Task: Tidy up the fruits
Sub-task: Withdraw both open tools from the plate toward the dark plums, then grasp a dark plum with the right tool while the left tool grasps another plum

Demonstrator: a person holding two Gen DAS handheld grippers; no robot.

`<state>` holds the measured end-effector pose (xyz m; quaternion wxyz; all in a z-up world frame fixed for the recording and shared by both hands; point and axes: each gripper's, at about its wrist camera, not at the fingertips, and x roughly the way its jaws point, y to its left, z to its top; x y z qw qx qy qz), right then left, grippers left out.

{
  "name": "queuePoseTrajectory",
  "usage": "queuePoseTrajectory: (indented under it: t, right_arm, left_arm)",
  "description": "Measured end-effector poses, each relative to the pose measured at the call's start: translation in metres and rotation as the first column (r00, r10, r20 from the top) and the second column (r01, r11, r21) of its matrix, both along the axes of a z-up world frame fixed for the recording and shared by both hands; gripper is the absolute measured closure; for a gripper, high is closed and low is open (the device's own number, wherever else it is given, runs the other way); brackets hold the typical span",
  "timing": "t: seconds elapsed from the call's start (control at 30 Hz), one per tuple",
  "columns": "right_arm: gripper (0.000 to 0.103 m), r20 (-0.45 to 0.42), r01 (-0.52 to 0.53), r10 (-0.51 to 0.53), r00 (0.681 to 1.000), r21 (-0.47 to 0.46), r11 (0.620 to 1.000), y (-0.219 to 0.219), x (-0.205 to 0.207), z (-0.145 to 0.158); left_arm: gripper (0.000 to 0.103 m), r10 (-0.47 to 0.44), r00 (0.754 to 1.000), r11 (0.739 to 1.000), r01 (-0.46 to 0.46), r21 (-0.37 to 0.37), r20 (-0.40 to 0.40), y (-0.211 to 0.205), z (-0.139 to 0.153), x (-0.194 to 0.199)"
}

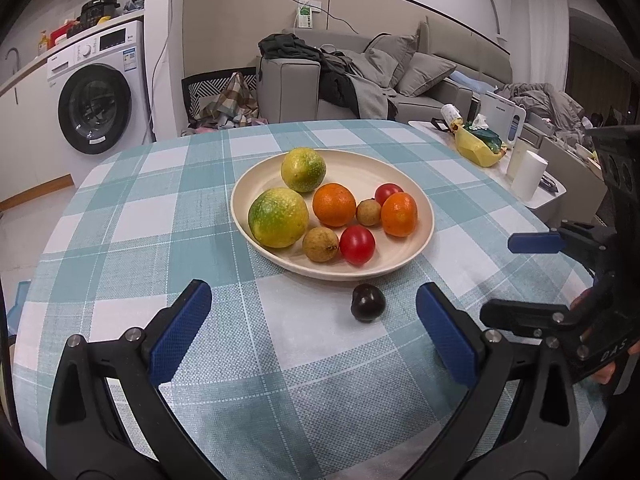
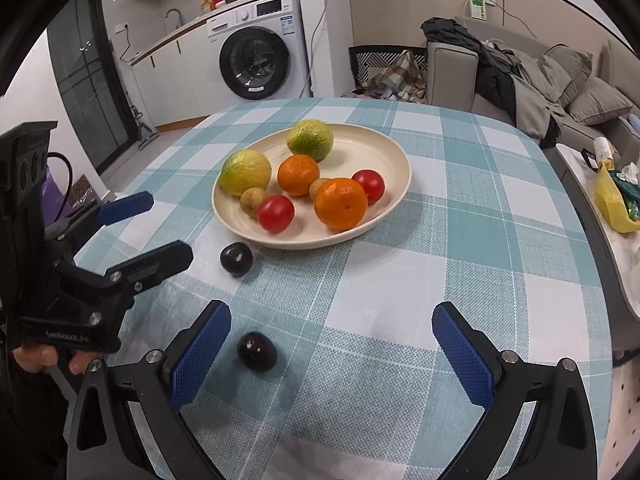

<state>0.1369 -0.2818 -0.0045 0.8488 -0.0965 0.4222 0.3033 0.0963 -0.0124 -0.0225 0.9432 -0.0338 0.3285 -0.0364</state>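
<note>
A cream plate on the checked tablecloth holds two green-yellow citrus, two oranges, two red tomatoes and two small brown fruits. A dark plum lies on the cloth just in front of the plate. A second dark plum lies nearer, beside my right gripper's left finger. My left gripper is open and empty, with the first plum just ahead of its right finger. My right gripper is open and empty.
A side table at the right carries a yellow bag, white cups and a tissue box. A sofa with clothes stands behind the table, and a washing machine at the left.
</note>
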Motion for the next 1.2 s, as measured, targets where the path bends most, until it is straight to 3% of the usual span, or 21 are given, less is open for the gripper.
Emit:
queuePoseTrajectory:
  t: [0.13,0.33,0.47,1.0,1.2]
  right_arm:
    - [0.000,-0.038,-0.035,0.035,0.999,0.010,0.999,0.003,-0.002,-0.003]
    - [0.003,-0.069,-0.109,0.106,0.992,-0.044,0.993,0.015,-0.012,-0.013]
    - [0.028,-0.096,-0.170,0.166,0.981,-0.036,0.985,0.021,-0.019,-0.017]
    - [0.070,-0.118,-0.225,0.219,0.968,-0.034,0.974,0.029,-0.028,-0.024]
    - [0.076,-0.111,-0.220,0.214,0.971,-0.042,0.975,0.029,-0.027,-0.024]
  left_arm:
    - [0.001,0.005,1.000,1.000,-0.005,-0.016,-0.012,0.004,-0.003,0.002]
    - [0.001,0.007,1.000,1.000,-0.007,-0.024,-0.018,0.007,-0.005,0.003]
    - [0.001,0.005,1.000,1.000,-0.005,-0.028,-0.024,0.007,-0.006,0.004]
    - [0.001,-0.008,0.999,1.000,0.007,-0.026,-0.032,0.003,-0.009,0.006]
    - [0.001,-0.014,0.999,1.000,0.013,-0.022,-0.035,0.002,-0.010,0.006]
